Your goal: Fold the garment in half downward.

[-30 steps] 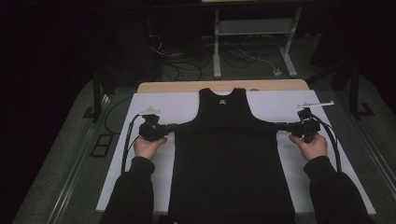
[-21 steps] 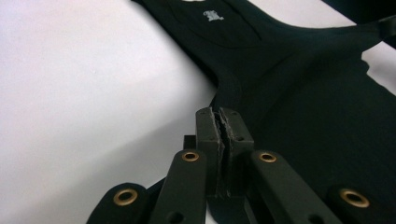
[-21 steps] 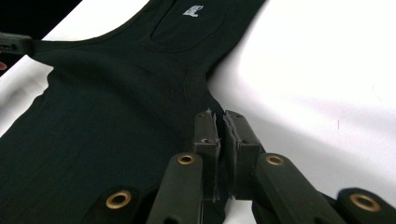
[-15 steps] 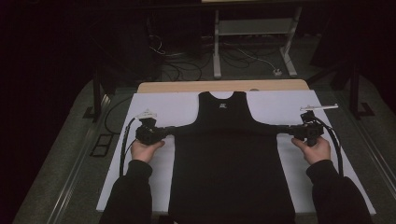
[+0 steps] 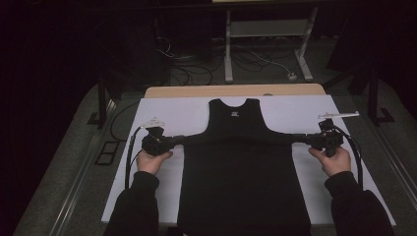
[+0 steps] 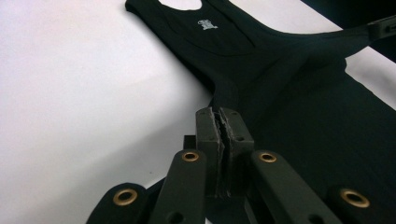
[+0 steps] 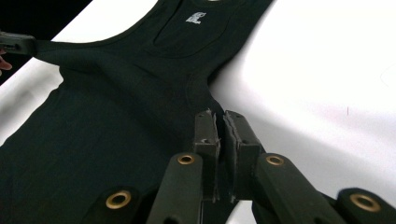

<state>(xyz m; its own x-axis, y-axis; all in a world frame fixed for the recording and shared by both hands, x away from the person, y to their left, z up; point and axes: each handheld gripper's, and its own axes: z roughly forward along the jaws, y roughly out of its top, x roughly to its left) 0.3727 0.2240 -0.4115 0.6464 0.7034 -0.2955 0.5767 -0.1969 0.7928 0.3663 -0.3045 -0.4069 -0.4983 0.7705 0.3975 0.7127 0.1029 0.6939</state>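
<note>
From where I sit, the biggest thing in front of me is the table with its white top, a strip of bare wood showing along the far edge. Spread flat down its middle lies the black tank top, neck hole toward the far side and hem running off the near edge between my two dark sleeves. Beyond the table I see a white metal stand and loose cables on the floor, well away from the work; nothing sits on the white top between the garment and either hand. My left gripper is clenched on the fabric at the garment's left armhole corner, pulling it out into a taut point, and my right gripper is clamped on the matching corner at the other side. The left gripper view adds what the high view cannot: the pads pressed together with a fold of black cloth pinched between them, and a small white logo below the neckline. The right gripper view shows the same pinch at its pads, the logo, and the other gripper's tip far off holding the opposite corner.
</note>
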